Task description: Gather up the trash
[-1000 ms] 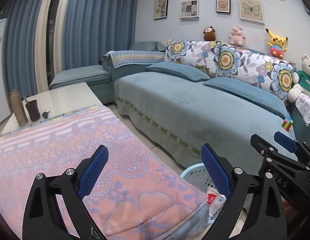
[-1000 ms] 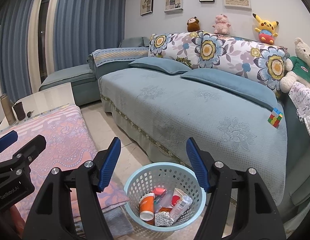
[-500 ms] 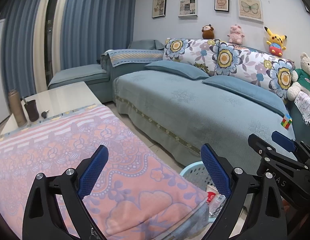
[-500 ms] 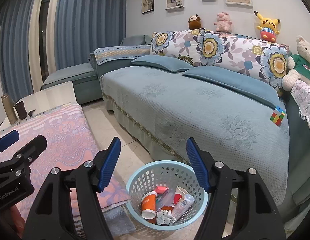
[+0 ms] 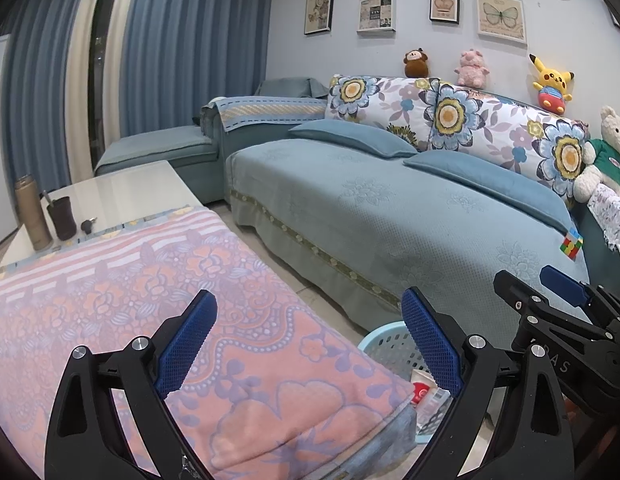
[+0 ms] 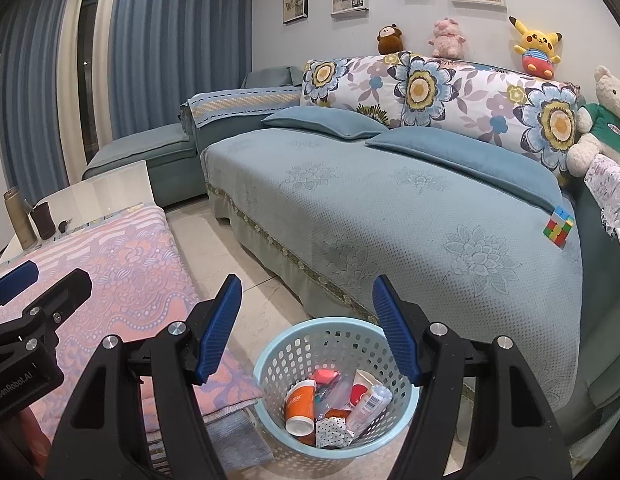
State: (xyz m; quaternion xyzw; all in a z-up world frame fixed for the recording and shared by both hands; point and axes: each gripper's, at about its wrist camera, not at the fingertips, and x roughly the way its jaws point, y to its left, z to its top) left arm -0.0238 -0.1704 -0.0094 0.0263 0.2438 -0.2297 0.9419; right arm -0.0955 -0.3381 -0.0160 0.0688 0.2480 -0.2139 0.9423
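A light blue basket stands on the floor between table and sofa. It holds trash: an orange cup, a white tube, a red-and-white cup and wrappers. My right gripper is open and empty, above the basket's near side. My left gripper is open and empty, over the corner of the pink cloth-covered table. In the left wrist view the basket is partly hidden behind the right finger. Each gripper shows at the edge of the other's view.
A blue sofa with floral cushions and plush toys fills the right. A puzzle cube lies on its seat. A bottle, a dark cup and keys sit on the table's far end. Tiled floor runs between table and sofa.
Both views have shifted slightly; the grippers drifted a little while staying open and empty. The basket's contents look unchanged.
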